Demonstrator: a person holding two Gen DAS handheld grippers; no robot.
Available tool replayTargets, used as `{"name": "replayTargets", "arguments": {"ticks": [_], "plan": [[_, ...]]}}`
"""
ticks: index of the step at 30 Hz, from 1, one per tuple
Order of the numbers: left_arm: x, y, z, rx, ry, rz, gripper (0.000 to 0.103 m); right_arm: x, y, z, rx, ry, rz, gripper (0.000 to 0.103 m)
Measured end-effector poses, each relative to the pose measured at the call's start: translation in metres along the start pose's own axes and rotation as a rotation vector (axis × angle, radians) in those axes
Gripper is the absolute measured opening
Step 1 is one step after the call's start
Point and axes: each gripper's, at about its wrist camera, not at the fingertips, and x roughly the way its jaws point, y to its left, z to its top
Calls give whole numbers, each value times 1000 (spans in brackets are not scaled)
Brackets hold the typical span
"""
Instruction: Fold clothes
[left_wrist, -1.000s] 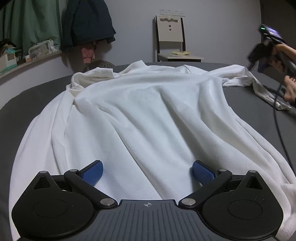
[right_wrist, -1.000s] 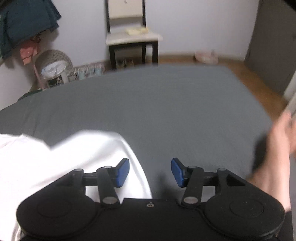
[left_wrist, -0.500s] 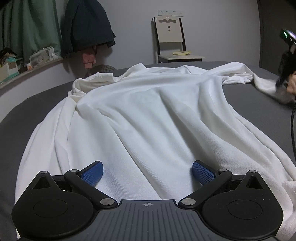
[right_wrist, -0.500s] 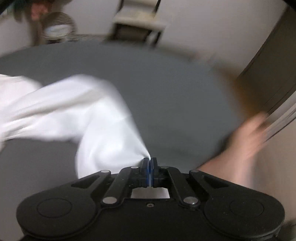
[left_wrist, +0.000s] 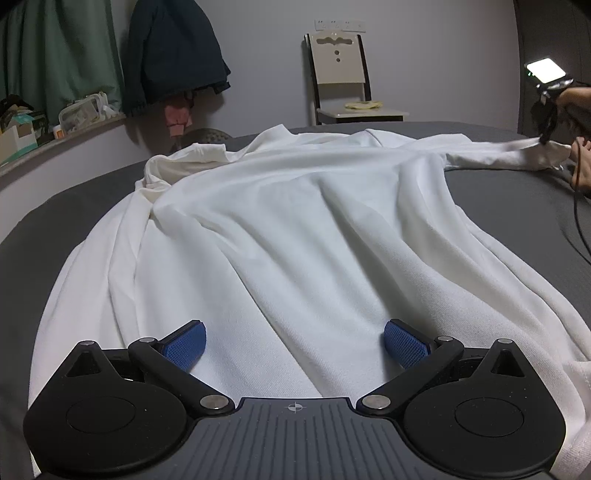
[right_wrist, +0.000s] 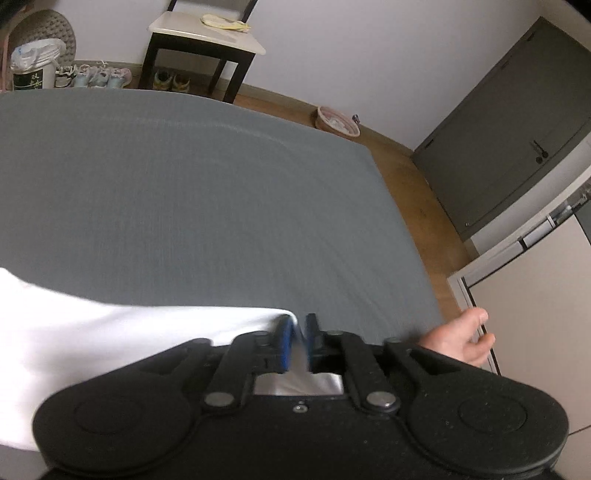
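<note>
Two jaws states here: my right gripper (right_wrist: 297, 341) has its jaws clamped on the cuff of the white shirt (left_wrist: 280, 236), sleeve (left_wrist: 491, 157) drawn out toward the right side of the bed (right_wrist: 184, 192). My left gripper (left_wrist: 293, 345) has jaws wide apart, low over the hem, gripping nothing. Shirt body runs lengthwise straight away from the left jaws, collar far; the held sleeve lies crosswise to that axis. Judging next fold: sleeve goes back in over the body, right hand nearer.
</note>
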Motion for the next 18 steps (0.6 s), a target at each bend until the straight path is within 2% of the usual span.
{"name": "replayTargets", "arguments": {"ticks": [2,5,7,8,14,18], "plan": [[1,2,0,-9,4,-8,103,-3,-14,1,24,-24,20,33],[2,6,-1,-34,12,-28,103,-10,-47,0,91,-28,119,33],[3,7,-1,-41,15,-33,103,-3,-69,-1,139,46,206,32],[3,7,-1,-42,15,-34,103,1,-76,0,152,78,228,28],[2,4,-1,-30,13,-23,103,16,-113,-8,274,155,239,27],[2,4,-1,-30,14,-23,103,25,-119,-12,262,151,292,27]]}}
